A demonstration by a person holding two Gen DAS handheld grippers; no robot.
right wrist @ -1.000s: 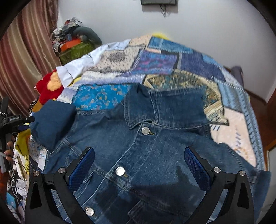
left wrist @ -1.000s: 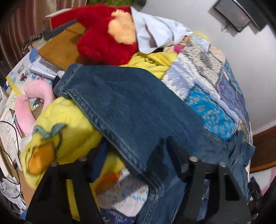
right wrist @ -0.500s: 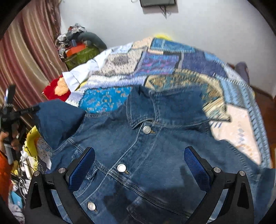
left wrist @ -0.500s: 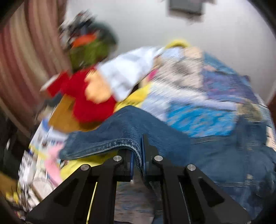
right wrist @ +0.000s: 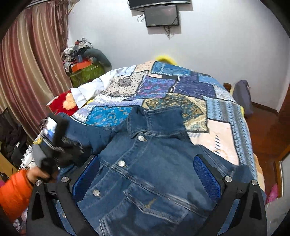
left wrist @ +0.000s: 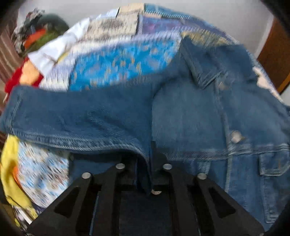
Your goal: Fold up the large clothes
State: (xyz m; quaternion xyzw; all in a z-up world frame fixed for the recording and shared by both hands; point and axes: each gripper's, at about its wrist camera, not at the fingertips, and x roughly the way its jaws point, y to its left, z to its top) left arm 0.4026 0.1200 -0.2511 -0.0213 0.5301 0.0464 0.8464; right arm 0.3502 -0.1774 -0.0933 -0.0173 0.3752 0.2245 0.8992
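Observation:
A blue denim jacket (right wrist: 154, 172) lies front up, buttoned, on the patchwork quilt (right wrist: 181, 87) with its collar toward the far wall. My left gripper (left wrist: 149, 154) pinches a fold of the jacket's sleeve (left wrist: 72, 116); denim sits between its pads while the jaws are opening slightly. The sleeve is lifted and stretches off to the left, and this view is blurred by motion. In the right wrist view a hand (right wrist: 38, 174) in an orange sleeve holds that gripper at the jacket's left shoulder. My right gripper (right wrist: 145, 163) hangs open above the jacket's chest with nothing between its fingers.
A red plush toy (right wrist: 63, 103) and a white shirt (right wrist: 90, 89) lie at the bed's left edge. Boxes and clothes (right wrist: 81, 61) pile up by the curtain. A screen (right wrist: 161, 15) hangs on the far wall. A grey bag (right wrist: 242, 96) stands at the right.
The left gripper went from open over the sleeve to shut on a fold of it, then carried it right toward the jacket's body. The right gripper rose a little, still open.

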